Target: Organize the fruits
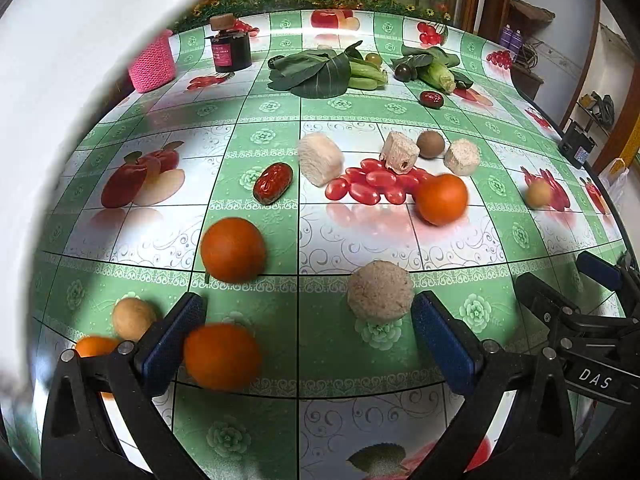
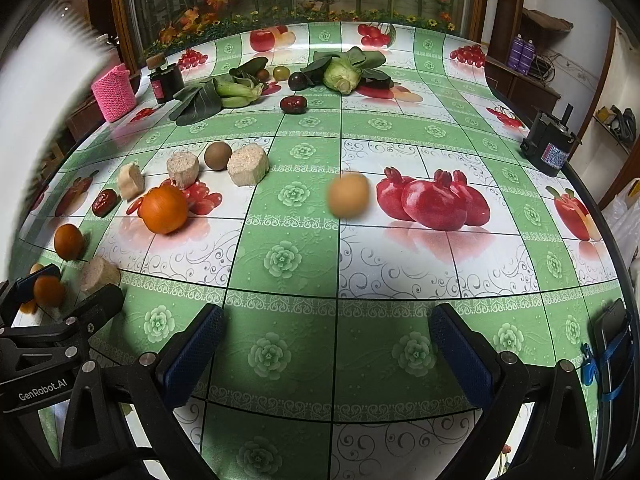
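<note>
My left gripper [image 1: 308, 316] is open and empty, low over the table. An orange [image 1: 222, 356] lies just inside its left finger, blurred. Another orange [image 1: 233, 249] lies ahead, and a third [image 1: 442, 199] sits further right by printed tomatoes. A tan round fruit [image 1: 133, 317] and a partly hidden orange [image 1: 94, 347] lie left of the finger. A red date [image 1: 273, 182] lies mid-table. My right gripper [image 2: 326, 340] is open and empty. A blurred tan fruit [image 2: 348, 193] lies ahead of it. The orange [image 2: 164, 209] is to its left.
Pale cut blocks [image 1: 320, 158] and a round beige one [image 1: 379, 291] lie among the fruit. Leafy greens [image 1: 320, 72], corn [image 1: 438, 74], a dark jar [image 1: 232, 50] and a pink knitted basket [image 1: 154, 62] stand at the back. A black motor [image 2: 548, 144] sits at the right edge.
</note>
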The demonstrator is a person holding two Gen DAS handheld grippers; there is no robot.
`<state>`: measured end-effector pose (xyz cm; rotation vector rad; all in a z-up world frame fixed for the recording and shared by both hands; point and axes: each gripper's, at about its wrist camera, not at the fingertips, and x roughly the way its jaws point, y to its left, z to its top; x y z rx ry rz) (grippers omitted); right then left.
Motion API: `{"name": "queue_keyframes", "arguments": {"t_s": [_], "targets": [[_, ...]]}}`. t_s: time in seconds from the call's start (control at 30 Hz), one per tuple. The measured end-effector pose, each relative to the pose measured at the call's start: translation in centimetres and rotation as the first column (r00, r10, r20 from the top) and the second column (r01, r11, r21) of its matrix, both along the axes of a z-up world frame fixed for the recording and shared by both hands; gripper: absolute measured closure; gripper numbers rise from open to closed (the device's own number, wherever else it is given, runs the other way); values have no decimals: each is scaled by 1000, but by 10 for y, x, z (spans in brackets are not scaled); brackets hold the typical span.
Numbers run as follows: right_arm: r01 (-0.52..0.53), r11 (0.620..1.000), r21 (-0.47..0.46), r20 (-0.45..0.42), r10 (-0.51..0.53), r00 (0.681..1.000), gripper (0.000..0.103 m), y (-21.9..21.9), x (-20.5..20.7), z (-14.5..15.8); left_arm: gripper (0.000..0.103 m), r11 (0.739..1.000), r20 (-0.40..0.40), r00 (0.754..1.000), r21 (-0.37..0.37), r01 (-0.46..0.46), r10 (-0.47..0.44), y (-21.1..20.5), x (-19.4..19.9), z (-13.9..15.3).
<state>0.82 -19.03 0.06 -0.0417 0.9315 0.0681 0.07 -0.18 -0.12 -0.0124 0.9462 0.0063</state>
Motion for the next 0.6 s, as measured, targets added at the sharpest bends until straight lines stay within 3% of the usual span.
{"name": "queue_keyframes", "arguments": {"t_s": [0.6], "targets": [[0,1000,0,0,0,1000,0,0,0,0,0,1000,-1,1000,0,0,0,-1,1,0]]}}
